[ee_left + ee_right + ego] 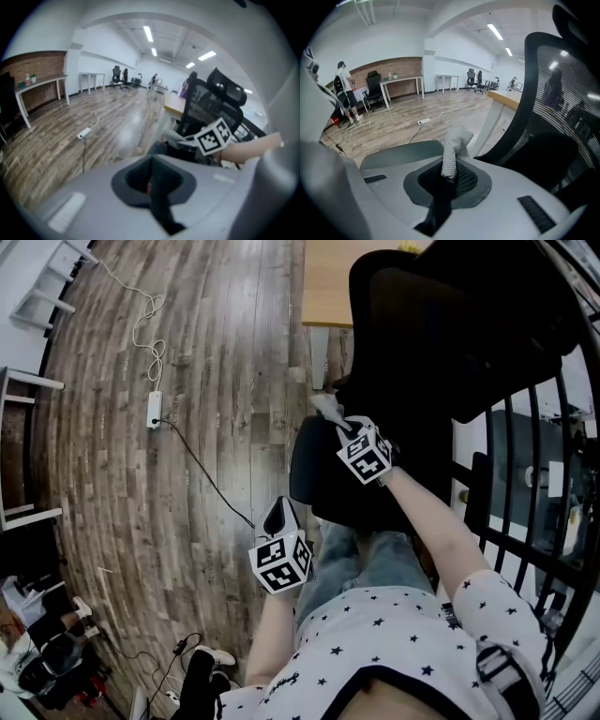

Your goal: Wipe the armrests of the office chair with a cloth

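A black office chair [450, 324] with a mesh back [562, 108] stands at the upper right of the head view. Its dark armrest pad [307, 460] lies just left of the seat. My right gripper [343, 425] is shut on a grey cloth [452, 150], whose free end [328, 407] hangs over the far end of the armrest [396, 154]. Whether the cloth touches the pad is hidden. My left gripper [278, 516] is held lower, near the person's knee and away from the chair. It is shut with nothing in it [152, 183].
A white power strip [154, 409] with cables lies on the wooden floor to the left. A wooden desk [328, 282] stands behind the chair. A black railing [525, 484] runs along the right. White tables [23, 381] line the left wall, and people sit at the lower left.
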`<action>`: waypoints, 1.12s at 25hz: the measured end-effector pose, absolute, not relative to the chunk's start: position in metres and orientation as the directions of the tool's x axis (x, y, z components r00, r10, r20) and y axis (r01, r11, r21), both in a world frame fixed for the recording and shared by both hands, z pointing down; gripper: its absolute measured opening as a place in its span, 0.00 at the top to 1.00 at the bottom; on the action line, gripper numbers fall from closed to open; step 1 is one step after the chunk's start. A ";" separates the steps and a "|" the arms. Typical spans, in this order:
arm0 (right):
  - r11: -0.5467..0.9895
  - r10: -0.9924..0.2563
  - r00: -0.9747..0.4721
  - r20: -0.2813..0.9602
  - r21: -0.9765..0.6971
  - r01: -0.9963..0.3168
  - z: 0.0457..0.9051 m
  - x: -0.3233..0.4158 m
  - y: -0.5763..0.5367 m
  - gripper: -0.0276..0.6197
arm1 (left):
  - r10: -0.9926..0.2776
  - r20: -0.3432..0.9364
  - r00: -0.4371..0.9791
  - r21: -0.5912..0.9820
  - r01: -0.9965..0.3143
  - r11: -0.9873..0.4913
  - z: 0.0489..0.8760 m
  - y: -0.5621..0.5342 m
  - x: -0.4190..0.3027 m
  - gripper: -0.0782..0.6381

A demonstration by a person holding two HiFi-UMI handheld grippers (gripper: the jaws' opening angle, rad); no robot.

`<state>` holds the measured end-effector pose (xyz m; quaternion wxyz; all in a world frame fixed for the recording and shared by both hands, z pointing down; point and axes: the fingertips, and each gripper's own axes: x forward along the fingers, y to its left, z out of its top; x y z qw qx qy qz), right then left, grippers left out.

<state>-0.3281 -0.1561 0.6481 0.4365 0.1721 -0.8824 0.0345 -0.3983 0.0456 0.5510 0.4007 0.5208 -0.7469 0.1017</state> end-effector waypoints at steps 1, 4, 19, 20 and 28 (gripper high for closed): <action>0.938 -0.277 -0.553 0.786 0.095 -0.333 0.652 -0.331 -0.157 0.91 | -0.694 0.707 -0.134 0.266 -0.859 0.437 0.553 0.047 -0.398 0.88; 0.939 -0.277 -0.537 0.797 0.107 -0.325 0.662 -0.337 -0.156 0.91 | -0.688 0.714 -0.129 0.270 -0.857 0.440 0.559 0.052 -0.399 0.88; 0.954 -0.222 -0.480 0.849 0.087 -0.288 0.696 -0.351 -0.138 0.91 | -0.674 0.728 -0.127 0.278 -0.844 0.459 0.572 0.063 -0.406 0.88; 0.953 -0.221 -0.480 0.849 0.084 -0.291 0.696 -0.351 -0.138 0.91 | -0.674 0.728 -0.126 0.280 -0.843 0.459 0.572 0.063 -0.407 0.88; 0.961 -0.183 -0.460 0.869 0.058 -0.272 0.697 -0.353 -0.136 0.91 | -0.677 0.727 -0.117 0.293 -0.839 0.459 0.573 0.061 -0.406 0.88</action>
